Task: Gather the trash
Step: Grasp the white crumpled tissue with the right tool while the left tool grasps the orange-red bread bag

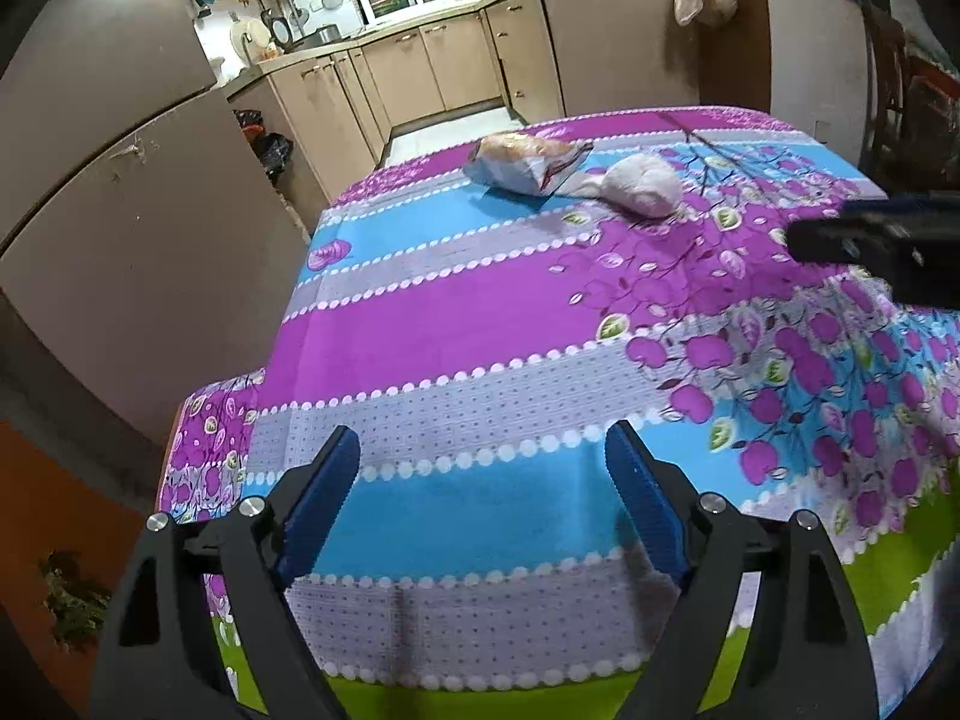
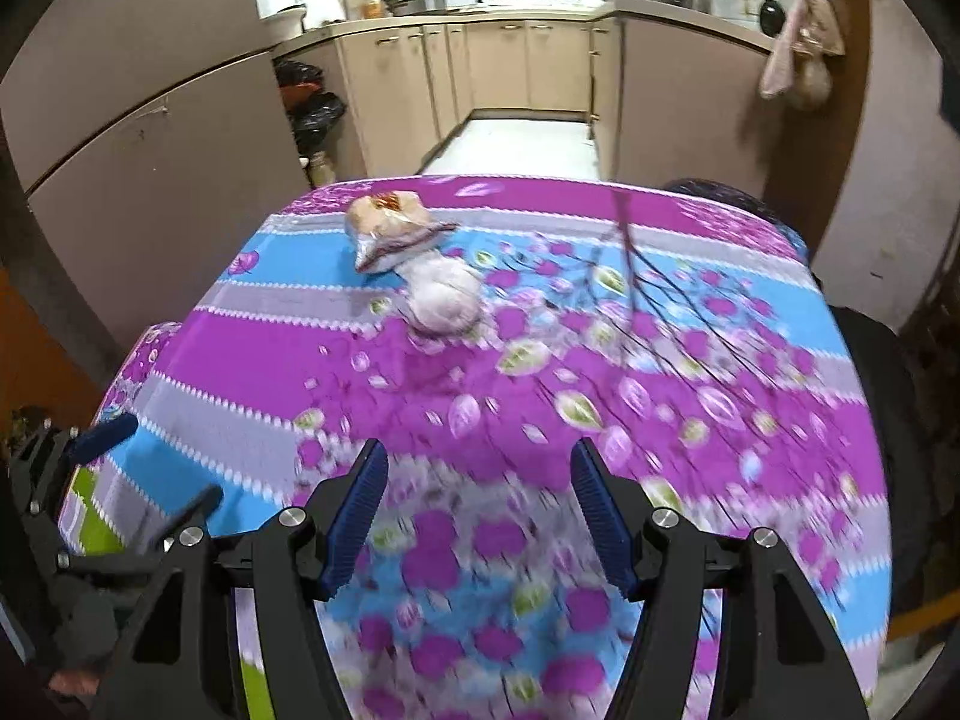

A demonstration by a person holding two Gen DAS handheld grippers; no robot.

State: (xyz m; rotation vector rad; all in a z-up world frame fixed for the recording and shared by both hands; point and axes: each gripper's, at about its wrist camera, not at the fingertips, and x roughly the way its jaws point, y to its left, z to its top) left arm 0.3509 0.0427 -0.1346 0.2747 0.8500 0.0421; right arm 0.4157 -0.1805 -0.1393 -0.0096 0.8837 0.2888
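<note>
Both the left gripper (image 1: pixel 483 504) and right gripper (image 2: pixel 474 516) stand agape and empty; crumpled wrapper (image 2: pixel 390 228) and white wad (image 2: pixel 444 297) lie well ahead; approach low, straddle the nearer wad before closing.

On the table (image 1: pixel 456 324), toward its far edge, a snack bag (image 1: pixel 528 163) lies touching a wad of paper (image 1: pixel 642 185) to its right. Both grippers hang over the near end, well apart from them, the left gripper (image 1: pixel 480 498) left of the right gripper (image 2: pixel 477 510). Kitchen cabinets (image 1: pixel 444 66) stand behind the table.
</note>
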